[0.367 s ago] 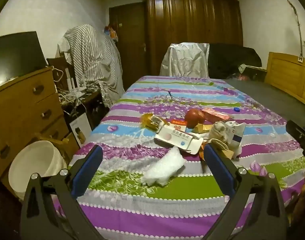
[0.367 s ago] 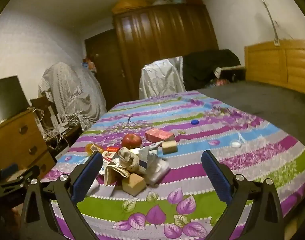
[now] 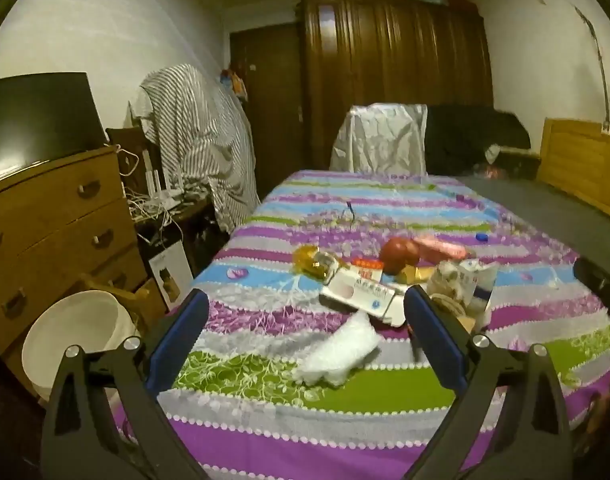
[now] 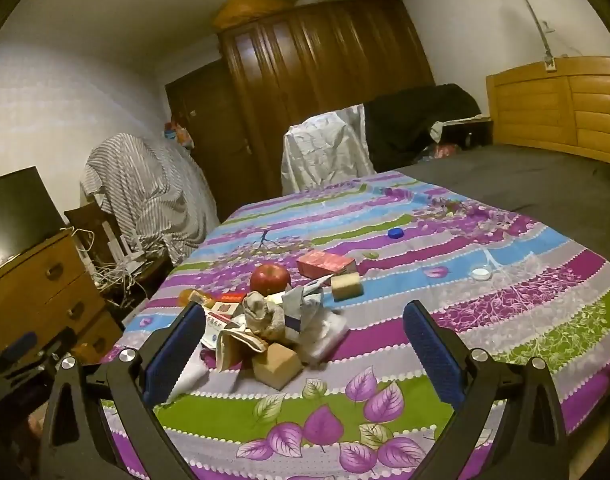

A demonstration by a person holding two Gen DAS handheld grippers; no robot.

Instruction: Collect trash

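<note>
A pile of trash lies on the striped bedspread (image 3: pixel 345 416): a crumpled white plastic wrap (image 3: pixel 339 350), a white medicine box (image 3: pixel 361 294), a yellow bottle (image 3: pixel 315 262), a red apple (image 3: pixel 397 254), a pink box (image 3: pixel 441 246) and crumpled paper (image 3: pixel 461 284). My left gripper (image 3: pixel 305 340) is open and empty, just short of the white wrap. My right gripper (image 4: pixel 305 348) is open and empty in front of the pile, where I see a brown block (image 4: pixel 277 362), a crumpled rag (image 4: pixel 265 316), the apple (image 4: pixel 270 278), the pink box (image 4: pixel 325 262) and a sponge (image 4: pixel 346 285).
A white bucket (image 3: pixel 75 332) stands on the floor left of the bed beside a wooden dresser (image 3: pixel 53 232). A blue cap (image 4: pixel 395 233) and a white lid (image 4: pixel 481 274) lie farther out on the bedspread. A wardrobe and covered chairs stand behind the bed.
Both grippers have moved slightly closer to the pile; the views have shifted a little. Nothing was taken hold of.
</note>
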